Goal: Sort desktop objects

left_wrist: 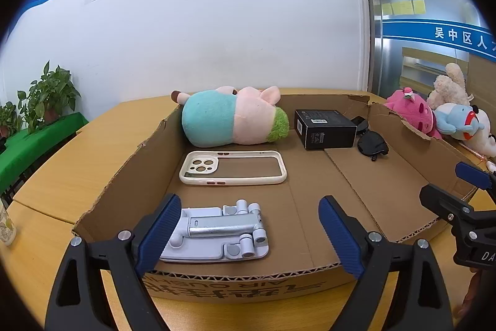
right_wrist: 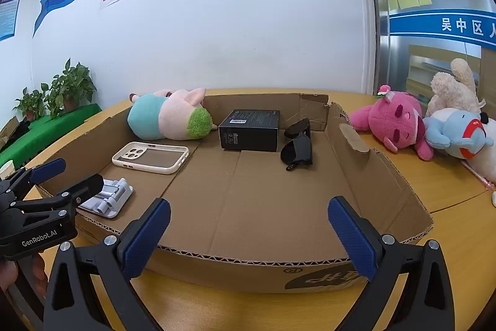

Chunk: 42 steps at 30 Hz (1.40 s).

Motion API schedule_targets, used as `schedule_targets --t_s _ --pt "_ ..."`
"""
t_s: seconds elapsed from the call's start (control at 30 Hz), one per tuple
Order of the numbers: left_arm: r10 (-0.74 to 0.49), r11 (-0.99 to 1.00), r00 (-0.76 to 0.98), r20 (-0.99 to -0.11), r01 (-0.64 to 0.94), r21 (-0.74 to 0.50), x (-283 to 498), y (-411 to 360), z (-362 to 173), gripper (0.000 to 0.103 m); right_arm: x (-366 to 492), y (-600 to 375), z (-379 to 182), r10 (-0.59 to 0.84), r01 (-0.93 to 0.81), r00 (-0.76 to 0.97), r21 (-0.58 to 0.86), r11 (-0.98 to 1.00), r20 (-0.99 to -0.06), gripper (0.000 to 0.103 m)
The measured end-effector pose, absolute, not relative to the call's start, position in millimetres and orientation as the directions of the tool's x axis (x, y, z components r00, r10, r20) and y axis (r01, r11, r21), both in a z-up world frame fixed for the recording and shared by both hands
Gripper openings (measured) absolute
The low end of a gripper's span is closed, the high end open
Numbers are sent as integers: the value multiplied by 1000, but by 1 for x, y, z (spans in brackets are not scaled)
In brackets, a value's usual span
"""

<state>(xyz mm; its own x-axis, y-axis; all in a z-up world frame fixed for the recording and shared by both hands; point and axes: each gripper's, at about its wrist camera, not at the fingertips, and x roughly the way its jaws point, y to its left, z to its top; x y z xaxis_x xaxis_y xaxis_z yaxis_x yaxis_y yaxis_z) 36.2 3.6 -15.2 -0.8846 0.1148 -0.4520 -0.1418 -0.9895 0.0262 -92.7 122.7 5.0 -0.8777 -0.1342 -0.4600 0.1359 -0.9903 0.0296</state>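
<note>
**Both grippers poised at the box's near wall, nothing in hand**

A shallow cardboard box sits on a wooden table and already holds five things: a folded phone stand in the near left corner, a cream phone case just behind it, a pig plush toy against the far wall, a black carton beside the toy, and dark sunglasses right of the carton. Outside the box, at the table's right, lies a heap of more soft toys – a pink one, a blue one and a cream one.

The left gripper hangs over the near wall with its jaws spread wide and empty; the phone stand lies ahead of them, partly behind the left blue pad, and I cannot tell whether that pad touches it. The right gripper is likewise spread and empty, facing the bare middle of the box floor.

My reading is that the sorting is well along and the loose toys on the right are what remains – though which goes next is a guess. To do it well, the right gripper should reach across the box's right wall, come down on the pink toy's body rather than a limb, and squeeze deep enough that the soft filling does not slip out. Lift clear of the torn wall edge before carrying it in, and set it on the open floor, away from the sunglasses.
</note>
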Motion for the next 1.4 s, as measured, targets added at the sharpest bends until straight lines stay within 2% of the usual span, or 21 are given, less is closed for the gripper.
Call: schedule_targets --t_s 0.3,0.4,0.5,1.4 --pt "93 -993 -884 -459 -115 19 38 5 -17 91 -92 121 5 -134 136 -876 29 -990 -463 103" --pt "98 -992 -879 -466 -123 25 38 9 -17 99 -92 120 6 -127 130 -876 26 -991 -465 103" --pt "99 -992 -878 -468 -125 25 36 11 -17 102 -93 121 7 -127 130 -873 27 -991 -472 103" --pt "101 -992 -880 -465 -127 25 34 13 -17 102 -97 123 7 -129 133 -873 25 -991 -471 103"
